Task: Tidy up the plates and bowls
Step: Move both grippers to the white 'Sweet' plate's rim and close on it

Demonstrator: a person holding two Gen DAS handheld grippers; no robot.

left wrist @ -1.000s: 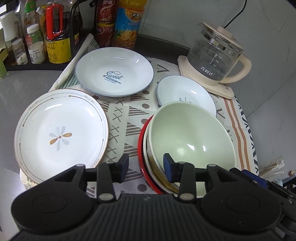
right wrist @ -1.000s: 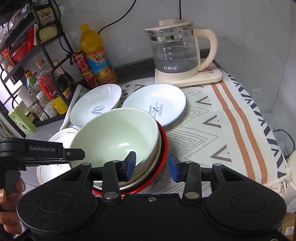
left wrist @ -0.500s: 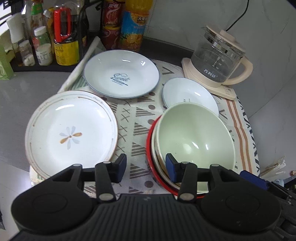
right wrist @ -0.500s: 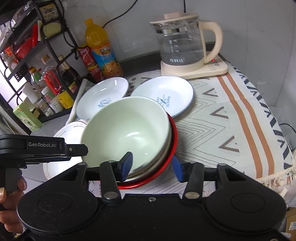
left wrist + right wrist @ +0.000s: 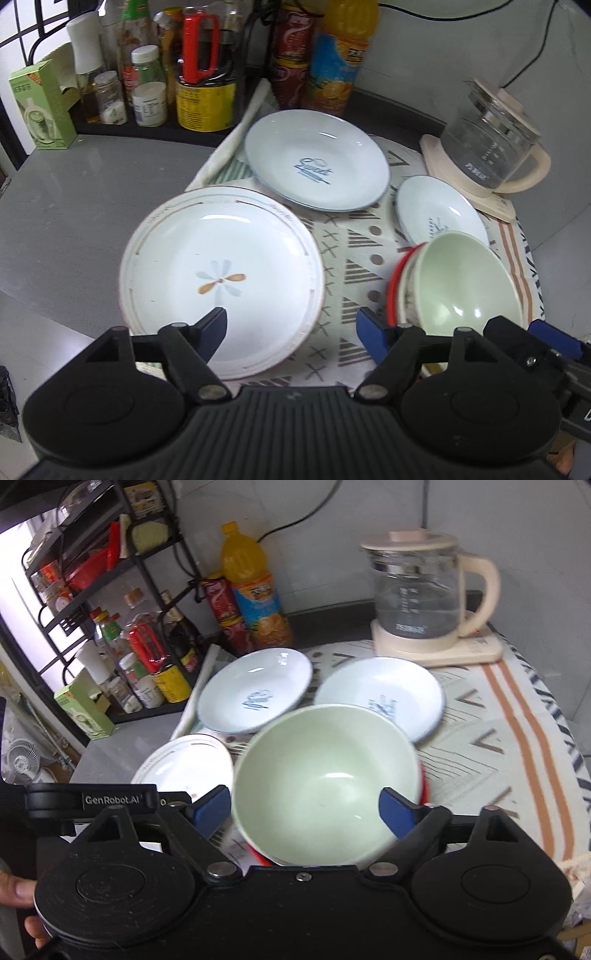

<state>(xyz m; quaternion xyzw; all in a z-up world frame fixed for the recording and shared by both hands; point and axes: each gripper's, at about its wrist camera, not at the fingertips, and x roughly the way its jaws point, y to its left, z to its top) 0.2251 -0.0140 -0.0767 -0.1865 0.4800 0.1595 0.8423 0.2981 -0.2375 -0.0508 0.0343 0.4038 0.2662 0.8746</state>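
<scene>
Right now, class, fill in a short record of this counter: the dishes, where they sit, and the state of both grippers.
stack: green bowl nested on top, red bowl at the bottom
loose plates: flower plate, Sweet plate, small blue-print plate
surface: patterned cloth
left gripper: open, just widened, nothing between
right gripper: open, just widened, pads off the bowl
behind: kettle

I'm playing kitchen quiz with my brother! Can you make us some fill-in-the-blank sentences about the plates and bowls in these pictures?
1. The top bowl of the stack is pale ____ inside.
2. The bottom bowl in that stack has a ____ rim.
3. The big plate nearest the left gripper has a ____ painted in its middle.
4. The glass kettle has a ____-coloured handle.

Missing words: green; red; flower; cream
</scene>
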